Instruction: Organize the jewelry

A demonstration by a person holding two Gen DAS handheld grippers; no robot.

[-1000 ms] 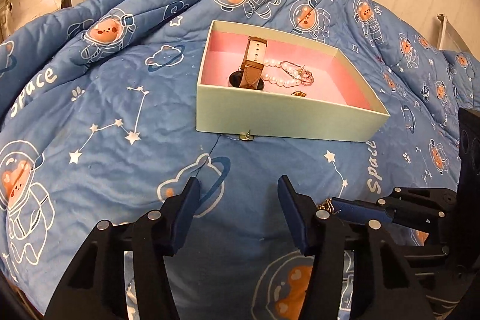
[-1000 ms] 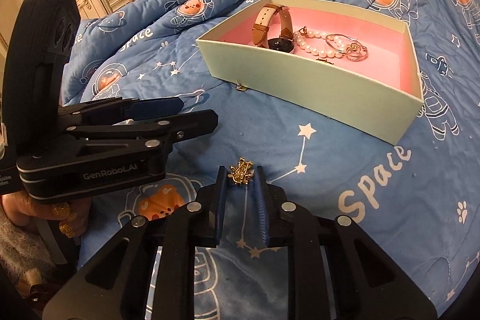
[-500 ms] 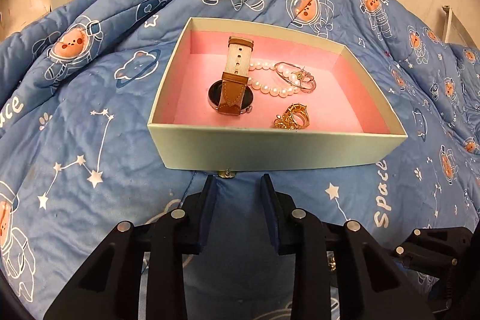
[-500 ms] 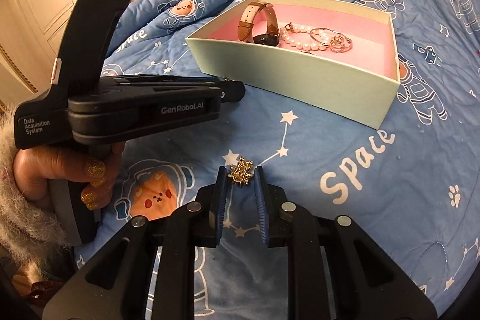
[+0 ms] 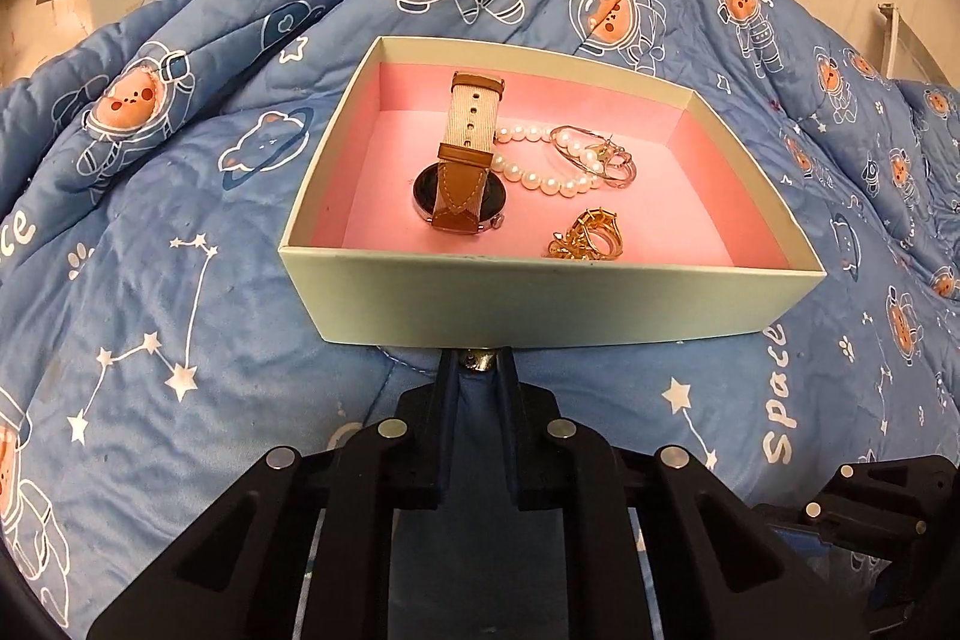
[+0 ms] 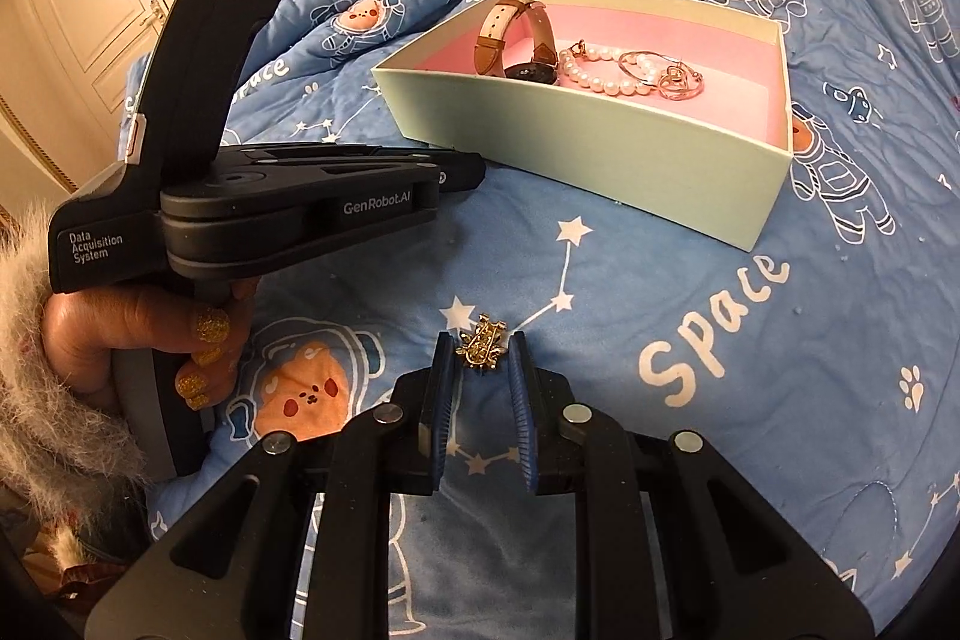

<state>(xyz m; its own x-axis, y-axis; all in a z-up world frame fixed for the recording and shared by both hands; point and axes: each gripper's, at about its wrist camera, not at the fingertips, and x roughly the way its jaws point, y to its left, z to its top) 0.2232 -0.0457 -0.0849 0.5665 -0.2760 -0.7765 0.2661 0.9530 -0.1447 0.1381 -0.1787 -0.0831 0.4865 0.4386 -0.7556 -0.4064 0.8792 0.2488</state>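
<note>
Furthest from the pale green cardboard box with the pink lining (image 5: 540, 304), on its left side, the blue quilt printed with astronaut bears and stars (image 5: 180, 280) lay bare. My left gripper (image 5: 476, 370) had closed the distance to the box within the last second, dropping from well back on the quilt to the foot of its near wall, and its jaws had narrowed from wide apart to clenched round a small silver-coloured metal piece (image 5: 476, 359) lying there, touching the wall; whether they truly held it I could not tell. Inside the box, towards its left half, lay the brown leather and beige fabric strapped watch (image 5: 459, 160), just right of it the white pearl bracelet (image 5: 540, 160) tangled with a thin rose-gold bangle (image 5: 600, 154), and nearer the front wall a gold faceted ring (image 5: 591, 238). Well in front of the box, towards its right, my right gripper (image 6: 480, 346) sat as it had a second before, gripping a small gold filigree brooch (image 6: 482, 340) just above the quilt. I judged that both loose pieces were now taken up, so what remained was lifting them over the near wall and letting them go on the pink floor.
</note>
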